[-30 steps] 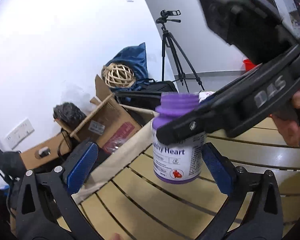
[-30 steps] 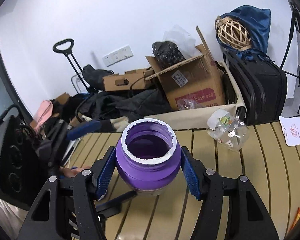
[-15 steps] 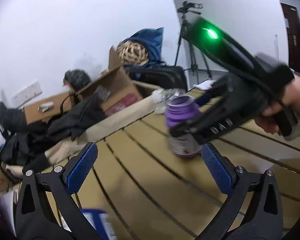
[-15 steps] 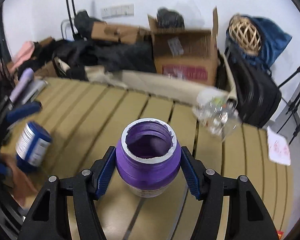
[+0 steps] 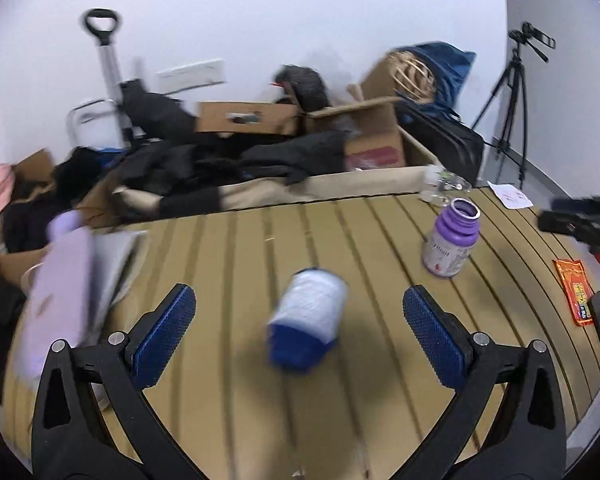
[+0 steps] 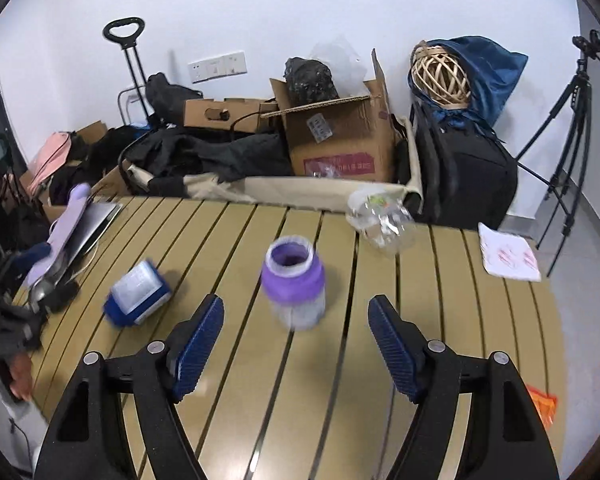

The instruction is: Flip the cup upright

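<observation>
The purple jar (image 6: 293, 282) is standing upright on the slatted tabletop (image 6: 440, 300), open mouth facing up, with nothing touching it. The right tool (image 6: 296, 344) is spread wide and empty, its blue pads sitting either side of the jar but nearer the camera, clearly apart from it. From the left wrist view the same jar (image 5: 452, 242) shows up off to the right, white label under a purple shoulder, and the right tool pokes in as a dark shape at the far right edge. The left tool (image 5: 300, 340) is also released and holding nothing, with a blue-and-white jar (image 5: 308, 326) lying on its side on the tabletop roughly between its pads; it's pretty blurry so whether it touches either pad is hard to say, looks like no. That second jar (image 6: 138, 300) sits well to the left of the purple one in the right wrist view. A crumpled clear plastic bag (image 6: 382, 220) lies near the far edge of the tabletop, a white paper (image 6: 508, 258) sits off to the right, and an orange packet (image 5: 576, 296) is near the right edge. A lavender thing (image 6: 66, 236) rests on a laptop at the left side. Boxes, bags and a tripod (image 6: 572, 120) are piled along the wall behind.
</observation>
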Action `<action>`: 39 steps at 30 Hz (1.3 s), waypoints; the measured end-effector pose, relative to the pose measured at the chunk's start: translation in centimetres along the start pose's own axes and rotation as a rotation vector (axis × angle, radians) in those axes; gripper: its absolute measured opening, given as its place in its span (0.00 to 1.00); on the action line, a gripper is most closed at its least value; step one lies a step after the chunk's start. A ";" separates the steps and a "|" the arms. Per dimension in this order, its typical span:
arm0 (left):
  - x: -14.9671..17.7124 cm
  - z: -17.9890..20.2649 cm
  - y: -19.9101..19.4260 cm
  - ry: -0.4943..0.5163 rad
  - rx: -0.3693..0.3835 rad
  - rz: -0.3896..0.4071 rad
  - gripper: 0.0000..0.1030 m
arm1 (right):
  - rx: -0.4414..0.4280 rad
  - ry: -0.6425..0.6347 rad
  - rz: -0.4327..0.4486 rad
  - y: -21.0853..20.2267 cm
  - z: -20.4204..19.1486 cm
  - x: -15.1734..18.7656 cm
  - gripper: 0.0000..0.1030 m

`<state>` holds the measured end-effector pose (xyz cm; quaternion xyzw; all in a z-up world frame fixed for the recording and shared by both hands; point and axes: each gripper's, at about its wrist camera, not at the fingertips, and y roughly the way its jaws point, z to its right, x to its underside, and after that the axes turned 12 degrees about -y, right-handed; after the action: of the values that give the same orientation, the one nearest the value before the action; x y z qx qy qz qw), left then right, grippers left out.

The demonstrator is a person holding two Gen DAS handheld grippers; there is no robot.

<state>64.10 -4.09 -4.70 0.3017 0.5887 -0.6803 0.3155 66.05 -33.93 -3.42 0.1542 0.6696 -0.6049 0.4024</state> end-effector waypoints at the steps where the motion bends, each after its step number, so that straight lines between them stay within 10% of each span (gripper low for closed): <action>1: 0.4 -0.7 -1.1 -0.005 -0.022 0.009 1.00 | 0.009 -0.003 0.001 -1.2 -0.7 0.9 0.77; 20: 15.9 -3.5 -35.6 -0.063 -0.041 0.228 1.00 | 0.017 -0.048 0.152 -28.8 -14.0 16.8 0.77; 27: 26.6 -2.9 -46.5 -0.062 -0.115 0.497 1.00 | -0.007 -0.096 0.377 -39.1 -20.4 27.6 0.83; 39: 39.3 -2.6 -53.3 -0.053 -0.130 0.583 1.00 | 0.108 -0.118 0.469 -44.1 -29.1 40.6 0.83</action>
<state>-1.99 1.29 -3.21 0.4192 0.5111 -0.5296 0.5315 -0.33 -27.81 -4.29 0.2911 0.5577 -0.5379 0.5612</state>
